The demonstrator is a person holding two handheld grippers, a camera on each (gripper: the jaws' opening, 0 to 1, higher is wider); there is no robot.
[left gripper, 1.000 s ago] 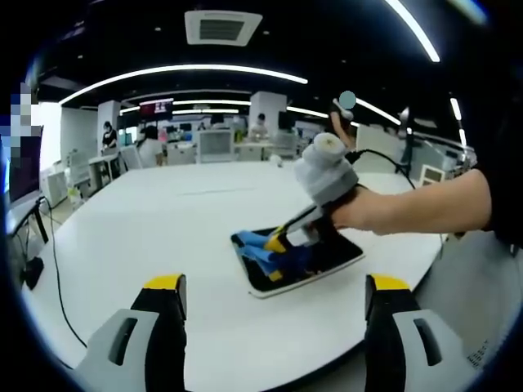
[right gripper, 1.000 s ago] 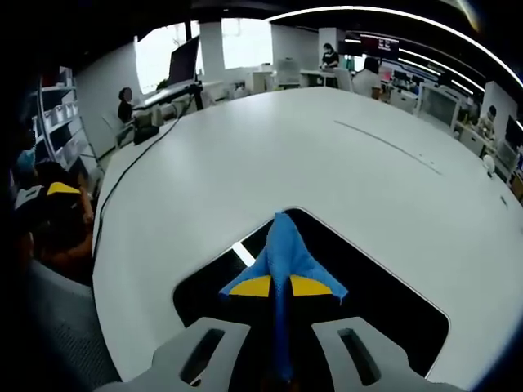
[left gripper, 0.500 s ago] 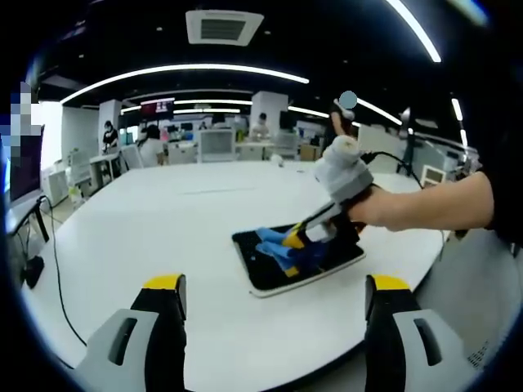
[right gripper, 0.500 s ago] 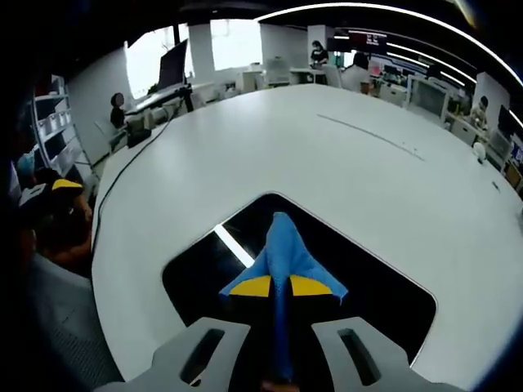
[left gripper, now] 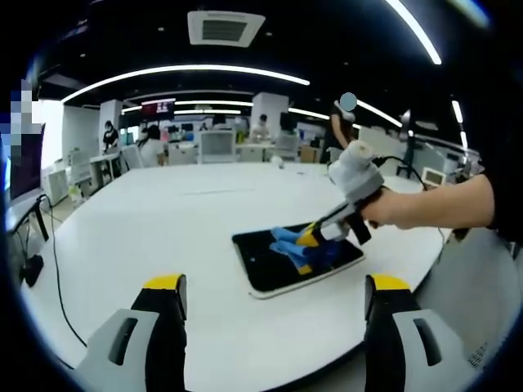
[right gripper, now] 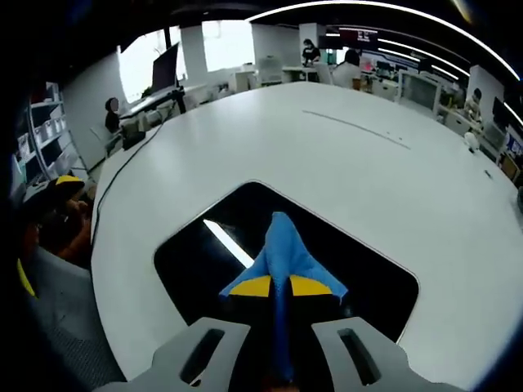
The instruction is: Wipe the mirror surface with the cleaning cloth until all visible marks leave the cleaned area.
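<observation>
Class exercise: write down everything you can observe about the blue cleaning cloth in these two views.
The cleaning cloth is bright blue, soft and bunched into folds, looking like microfibre. The right gripper is shut on it, its yellow-tipped jaws pinching the fabric so a pointed fold sticks out ahead. The cloth's free end lies on the dark, glossy mirror, which rests flat on the white table. In the left gripper view the cloth sits mid-mirror.

Cloth (right gripper: 282, 260) on the mirror (right gripper: 196, 261), mirror flat on the table (right gripper: 327, 163).

- The mirror (right gripper: 204, 261) looks dark, smooth and glossy.
- The cloth (right gripper: 284, 260) is soft blue fabric, matt.
- The table (right gripper: 327, 171) is smooth, matt white.
</observation>
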